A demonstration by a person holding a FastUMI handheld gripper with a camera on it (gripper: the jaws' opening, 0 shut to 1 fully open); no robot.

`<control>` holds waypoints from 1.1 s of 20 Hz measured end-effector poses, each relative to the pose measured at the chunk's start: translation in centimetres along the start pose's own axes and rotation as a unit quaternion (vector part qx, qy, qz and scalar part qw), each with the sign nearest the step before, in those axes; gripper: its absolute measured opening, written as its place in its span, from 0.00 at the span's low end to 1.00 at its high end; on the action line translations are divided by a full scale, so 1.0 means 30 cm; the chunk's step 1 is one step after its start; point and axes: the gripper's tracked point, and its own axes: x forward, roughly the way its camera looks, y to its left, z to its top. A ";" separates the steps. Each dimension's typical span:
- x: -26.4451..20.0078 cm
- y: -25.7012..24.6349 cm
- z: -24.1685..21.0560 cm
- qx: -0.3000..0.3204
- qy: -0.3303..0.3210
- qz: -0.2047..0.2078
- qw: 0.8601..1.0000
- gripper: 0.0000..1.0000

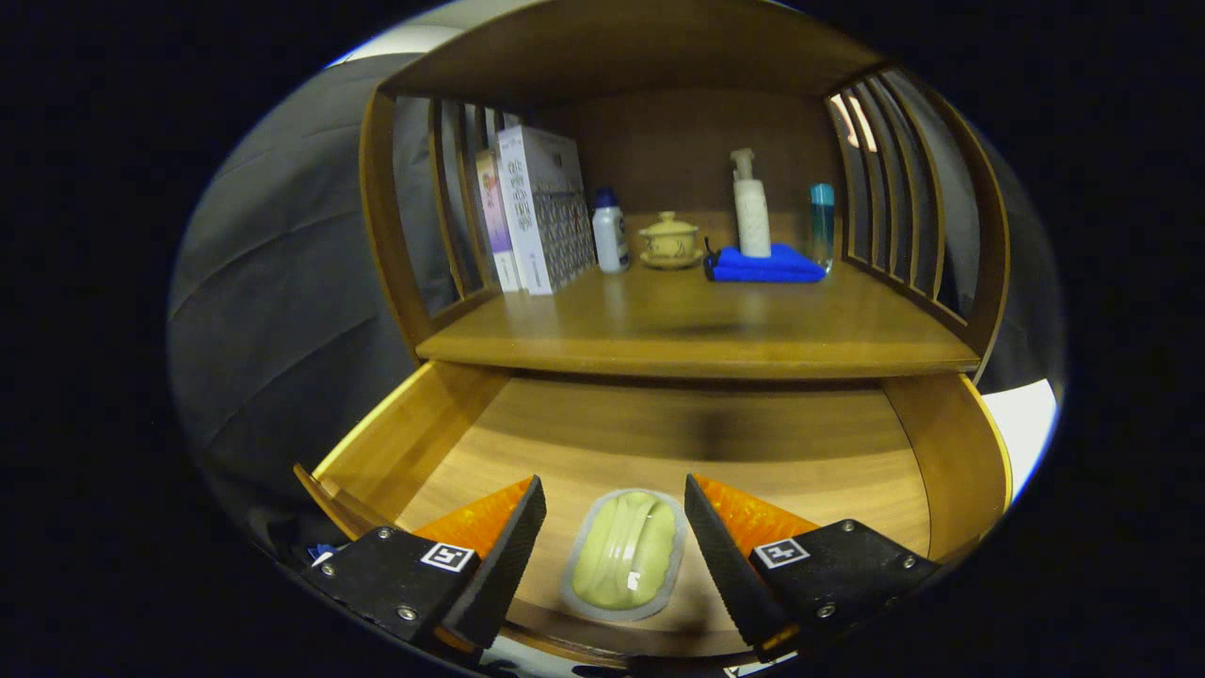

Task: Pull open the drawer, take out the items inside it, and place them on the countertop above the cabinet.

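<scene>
Drawer pulled out, wooden, its floor bare apart from one item: pale green soap-like bar in a clear sealed packet, lying flat near the front of the drawer. Gripper hangs over the drawer with fingers spread wide; packet sits in the gap between them, neither finger touching it. Left finger just beside the packet's left edge, right finger just beside its right edge.

Beyond the fingers, above the drawer, countertop of the cabinet, a wooden shelf with slatted sides and a solid back panel. Front half of that surface bare. Along the back, from the gripper's left to right: two upright boxes leaning against the left slats, white bottle with blue cap just beside them, small lidded ceramic cup on a saucer, folded blue cloth with a white pump bottle standing on it, slim teal-capped bottle next to the right slats. All of these well apart from the gripper.

Grey fabric wall off to the left of the cabinet.
</scene>
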 end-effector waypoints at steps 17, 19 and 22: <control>0.100 -0.012 -0.127 0.065 0.121 0.020 0.990 0.45; 0.103 -0.023 -0.121 0.063 0.117 0.016 0.991 0.38; 0.096 -0.018 -0.119 0.051 0.100 0.022 0.993 0.22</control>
